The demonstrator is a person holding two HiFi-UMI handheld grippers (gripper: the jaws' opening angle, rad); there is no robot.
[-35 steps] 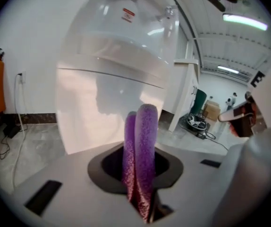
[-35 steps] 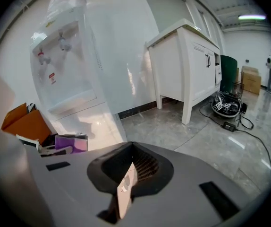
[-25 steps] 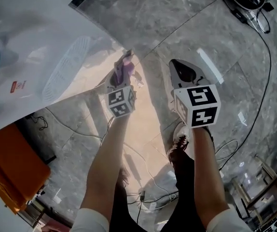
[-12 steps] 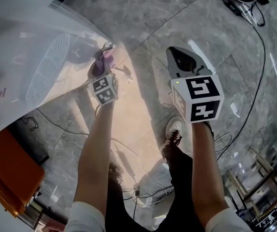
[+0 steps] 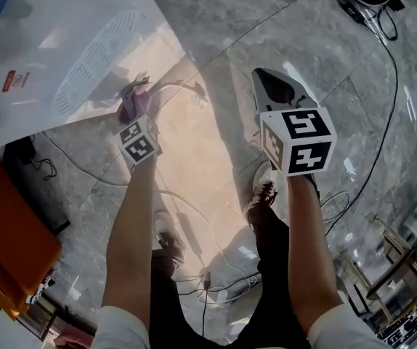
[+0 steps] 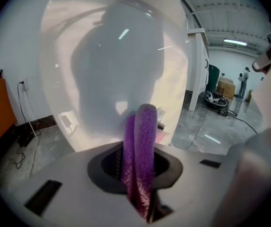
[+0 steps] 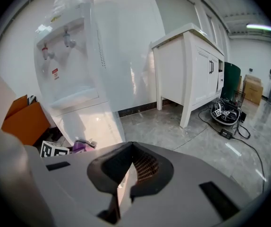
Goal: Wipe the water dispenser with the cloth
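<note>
**Head view.** The white dispenser (image 5: 41, 42) fills the 10 o'clock corner, with its side grille (image 5: 96, 64) in plain sight. The left gripper (image 5: 136, 89) reaches to the dispenser's lower edge, at 5 o'clock of the grille. Its jaws are clamped on a folded purple cloth (image 5: 134, 105). Whether the cloth touches the panel cannot be told. The right gripper (image 5: 266, 84) hangs at 3 o'clock of the left one, well apart from the dispenser and above the grey floor (image 5: 354, 71).

**Left gripper view.** The cloth stands upright out of the jaws, with the glossy white panel close behind it at 12 o'clock.

**Right gripper view.** The jaws meet at the tips with nothing between them. The dispenser stands at 11 o'clock and a white cabinet (image 7: 190, 70) at 2 o'clock.
</note>
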